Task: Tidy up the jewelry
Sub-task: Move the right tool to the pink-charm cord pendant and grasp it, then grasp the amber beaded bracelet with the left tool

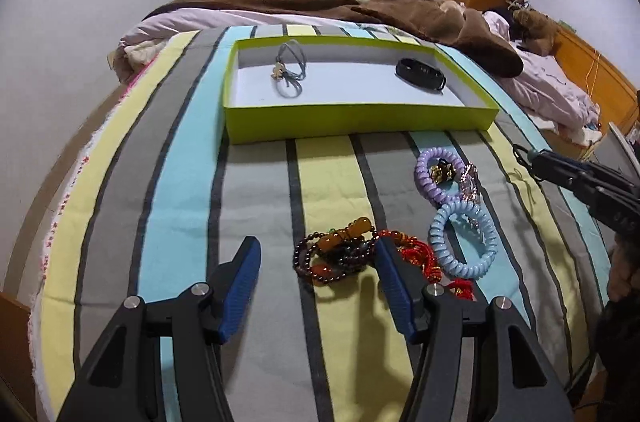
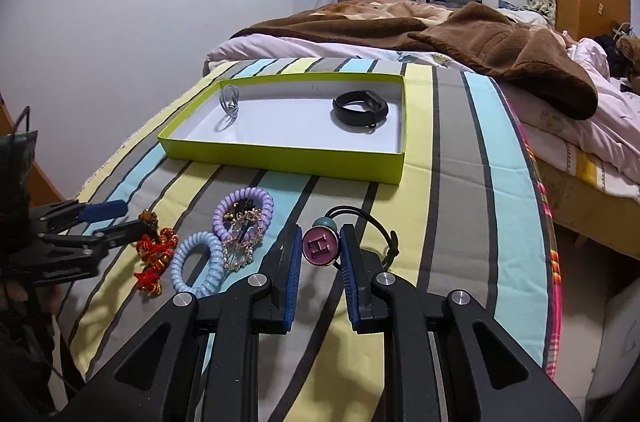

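Right gripper (image 2: pixel 320 250): its two blue fingers are squeezed on the hair tie (image 2: pixel 321 243), right on the round pink charm with the H. The black loop hangs out to the right.
Left gripper (image 1: pixel 316 258): fingers wide apart with nothing in them, low over the beads (image 1: pixel 340 254). Its right finger is right by the red cord (image 1: pixel 416 254).
Box (image 2: pixel 280 158): green, on the far side of the striped bed cover (image 2: pixel 452 182). A black band (image 2: pixel 360 108) sits far right in it and a gray tie (image 2: pixel 230 102) far left.
Still on the cover: purple coil (image 2: pixel 244 212), blue coil (image 2: pixel 198 262) and gold clip (image 2: pixel 242 246), all bunched up near the box, left of the hair tie.
Step now: I think the hair tie goes into the box next.
How to do it well: lift it up so the loop clears the near wall. Carry it far and a bit left, to the white middle spot between the band and the gray tie. Go low, then let go.
Watch out: the charm is round and smooth, so it may slip. Keep the squeeze firm.
Left side: take only the beads, as the red cord may come along.
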### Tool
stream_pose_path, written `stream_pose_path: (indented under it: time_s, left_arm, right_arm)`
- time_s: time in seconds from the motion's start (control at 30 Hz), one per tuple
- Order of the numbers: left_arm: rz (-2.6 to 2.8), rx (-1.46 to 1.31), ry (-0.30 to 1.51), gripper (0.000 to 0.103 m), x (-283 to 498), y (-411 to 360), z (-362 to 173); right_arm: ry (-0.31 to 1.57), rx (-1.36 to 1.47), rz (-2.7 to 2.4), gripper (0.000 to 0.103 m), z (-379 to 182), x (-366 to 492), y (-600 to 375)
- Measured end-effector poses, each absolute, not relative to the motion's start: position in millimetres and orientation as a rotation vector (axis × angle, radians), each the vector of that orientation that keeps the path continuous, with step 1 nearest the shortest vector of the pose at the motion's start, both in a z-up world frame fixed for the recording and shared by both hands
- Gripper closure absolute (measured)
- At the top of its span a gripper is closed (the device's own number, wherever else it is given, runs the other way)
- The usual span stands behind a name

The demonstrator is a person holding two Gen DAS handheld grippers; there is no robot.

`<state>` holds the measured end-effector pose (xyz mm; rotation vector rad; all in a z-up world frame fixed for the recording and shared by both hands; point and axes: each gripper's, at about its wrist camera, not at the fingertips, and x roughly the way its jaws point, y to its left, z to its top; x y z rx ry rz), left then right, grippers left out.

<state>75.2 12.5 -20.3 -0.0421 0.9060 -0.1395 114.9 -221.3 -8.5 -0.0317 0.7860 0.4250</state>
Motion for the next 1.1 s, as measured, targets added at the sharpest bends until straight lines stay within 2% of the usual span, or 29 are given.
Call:
stream_pose_path:
  time_s: [0.23, 0.33, 0.4, 0.67, 1.1]
  left_arm:
    - [-0.112, -0.013, 0.922, 0.042, 82.0, 7.7, -25.9]
    - [-0.119, -0.028, 0.918, 0.048, 82.8, 8.0, -25.8]
    - [-0.129, -0.035, 0.915, 0.058, 82.2, 7.6, -25.3]
    - [-0.159, -0.043, 0.912, 0.073, 80.4, 5.8, -23.8]
    - [-0.154, -0.061, 0.868, 0.075, 78.5, 13.1, -7.2]
  right_arm:
    - [0.779, -0.017, 0.427, 0.083, -7.5, 112.8, -223.4]
    - [0.777, -0.013, 0.431, 0.083, -7.2, 112.0, -224.0]
    - [0.775, -0.010, 0.434, 0.083, -6.7, 111.9, -223.6]
    - [0.773, -0.012, 0.436, 0.083, -6.0, 110.6, -222.2]
    - [0.755, -0.012, 0.436, 0.083, 0.4, 109.9, -222.9]
